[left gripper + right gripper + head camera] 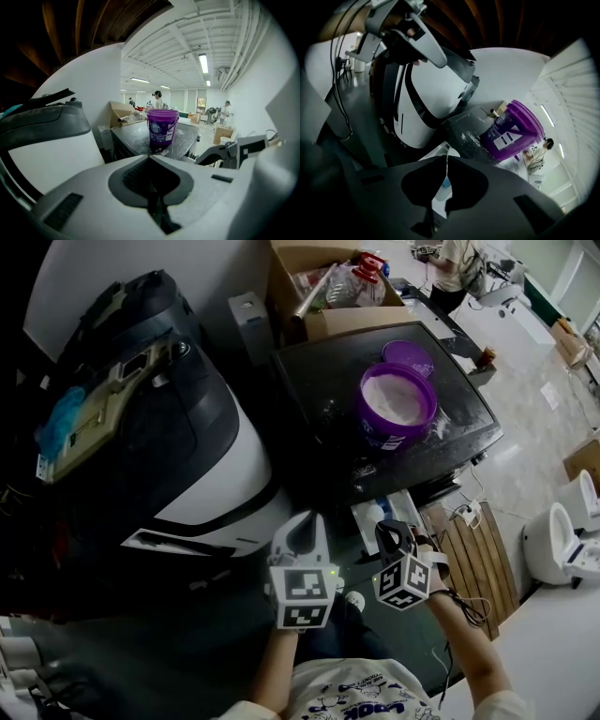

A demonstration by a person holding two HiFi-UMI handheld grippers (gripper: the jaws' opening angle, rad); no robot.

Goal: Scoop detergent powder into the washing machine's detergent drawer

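A purple bucket [398, 406] of white detergent powder stands open on the black washing machine top [319, 381], with its purple lid [409, 356] lying behind it. Below the machine's front edge the white detergent drawer [373, 516] is pulled out. My left gripper [302, 521] is shut and empty, in front of the machine to the left of the drawer. My right gripper [389, 531] hovers just over the drawer's near end, also shut and empty. In the left gripper view the bucket [162, 126] is straight ahead beyond the shut jaws [150, 158]. In the right gripper view the drawer [439, 193] shows behind the shut jaws [446, 160].
A big black-and-white appliance [187, 446] fills the left side. A cardboard box [323, 282] of clutter sits behind the washing machine. A wooden slatted board [480, 559] and white toilets [555, 540] stand on the floor at right. A person [455, 268] is far back.
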